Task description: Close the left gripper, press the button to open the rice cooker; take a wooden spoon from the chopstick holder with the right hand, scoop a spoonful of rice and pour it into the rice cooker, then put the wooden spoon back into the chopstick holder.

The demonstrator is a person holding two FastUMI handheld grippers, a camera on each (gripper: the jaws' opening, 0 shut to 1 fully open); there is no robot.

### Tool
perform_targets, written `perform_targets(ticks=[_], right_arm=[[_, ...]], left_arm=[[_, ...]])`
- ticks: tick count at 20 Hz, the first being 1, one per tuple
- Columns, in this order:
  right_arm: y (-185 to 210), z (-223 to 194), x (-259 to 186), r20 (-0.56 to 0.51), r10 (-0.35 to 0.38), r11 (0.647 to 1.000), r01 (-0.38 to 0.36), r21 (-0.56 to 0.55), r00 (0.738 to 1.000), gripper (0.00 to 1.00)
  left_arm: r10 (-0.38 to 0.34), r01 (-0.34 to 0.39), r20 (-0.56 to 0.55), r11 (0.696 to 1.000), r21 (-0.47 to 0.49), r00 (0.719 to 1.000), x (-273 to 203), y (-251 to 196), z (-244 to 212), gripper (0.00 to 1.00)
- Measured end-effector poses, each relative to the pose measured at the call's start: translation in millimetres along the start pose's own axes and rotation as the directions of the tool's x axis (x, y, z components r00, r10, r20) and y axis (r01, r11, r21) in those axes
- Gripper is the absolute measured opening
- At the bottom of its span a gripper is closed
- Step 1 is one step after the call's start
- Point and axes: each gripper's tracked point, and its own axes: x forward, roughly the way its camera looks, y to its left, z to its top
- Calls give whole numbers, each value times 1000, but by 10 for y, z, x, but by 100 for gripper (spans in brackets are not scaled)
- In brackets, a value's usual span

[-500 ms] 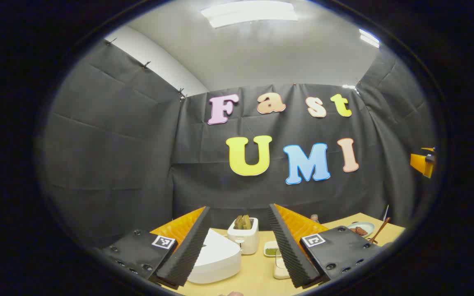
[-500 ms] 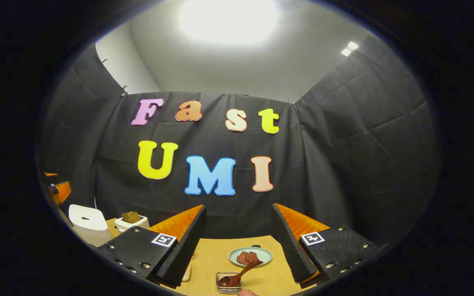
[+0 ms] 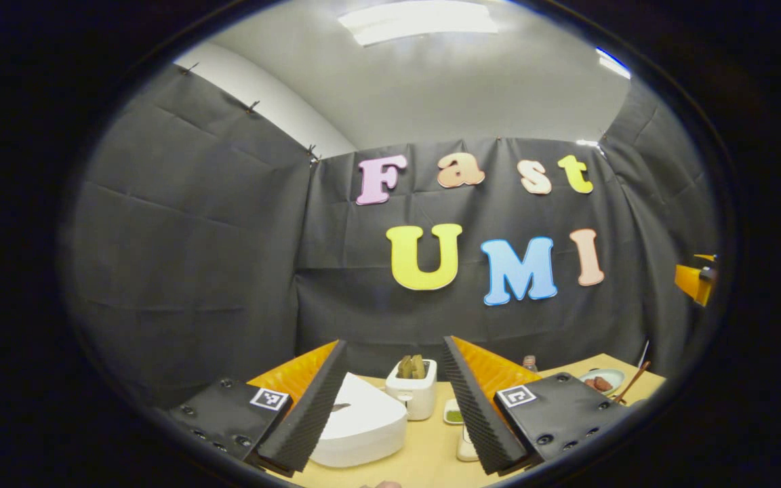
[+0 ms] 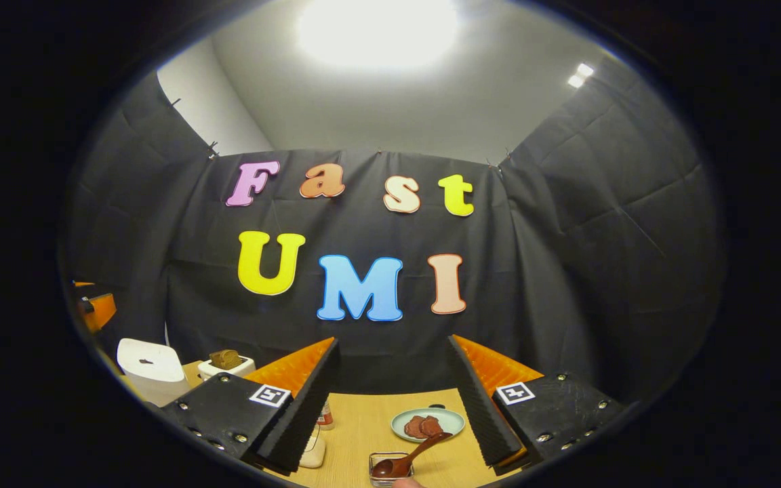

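Left gripper view: left gripper (image 3: 390, 400) jaws apart, rice cooker (image 3: 363, 423) lid down | right gripper (image 4: 394, 400) jaws apart, wooden spoon (image 4: 407, 457) untouched.

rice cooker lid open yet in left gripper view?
No, the white rice cooker sits closed on the table, its lid flat, and the left gripper above it has its fingers wide apart.

A pale wooden table (image 3: 431, 451) is seen at lower centre, bearing a white rice cooker (image 3: 363, 423), a toaster (image 3: 413, 393) and a plate (image 4: 428, 423).
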Motion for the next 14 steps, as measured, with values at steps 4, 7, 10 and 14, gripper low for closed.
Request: perform_targets(ticks=[4,7,10,14], right_arm=[[14,20,66,6,12,1000,-12,-2,1000,94],[14,17,87,5,15,1000,-15,-11,1000,94],[38,-8,95,0,21,1000,-21,-3,1000,94],[62,-102,93,-22,30,999,-31,-9,999,95]], left_arm=[[2,-2,5,1000,0,1000,27,-4,14,94],[7,-7,12,1000,3,1000,65,-8,28,94],[4,-4,9,1000,7,1000,88,-39,27,94],[-16,17,30,1000,-10,999,73,-84,99,94]])
